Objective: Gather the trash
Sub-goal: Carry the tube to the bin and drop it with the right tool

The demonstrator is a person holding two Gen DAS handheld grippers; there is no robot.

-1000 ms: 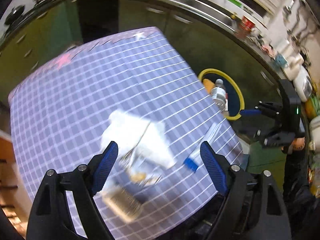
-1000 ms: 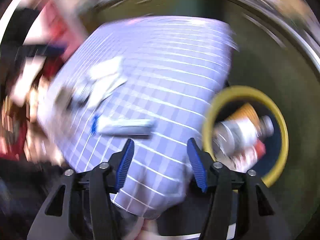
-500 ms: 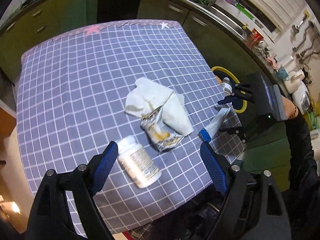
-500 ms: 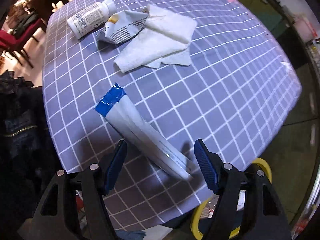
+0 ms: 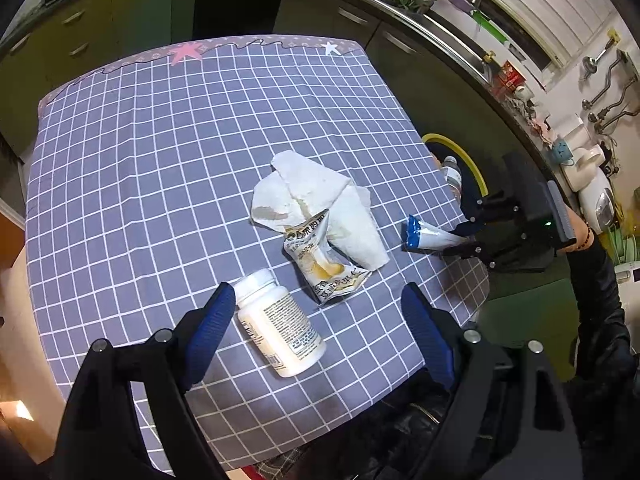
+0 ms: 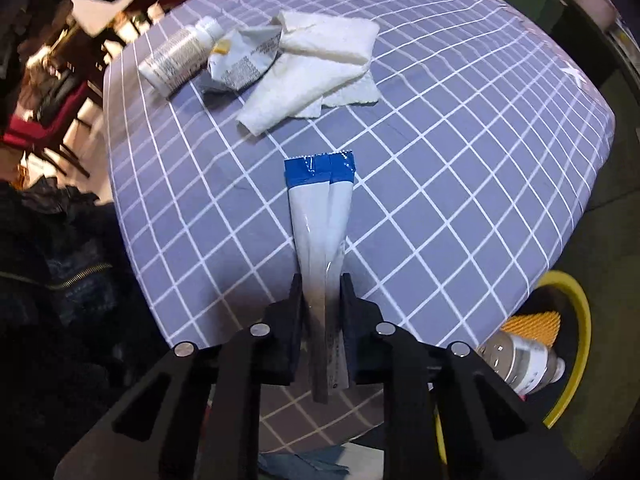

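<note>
My right gripper (image 6: 322, 292) is closing, its pads pinching the blue-tipped white wrapper (image 6: 318, 216) at the near edge of the checked tablecloth (image 6: 440, 160). My left gripper (image 5: 316, 316) hangs with jaws wide apart over the white pill bottle (image 5: 280, 320). Beyond lie a crumpled packet (image 5: 324, 264) and stained tissue (image 5: 316, 196). The yellow-rimmed bin (image 6: 572, 320) stands beside the table.
</note>
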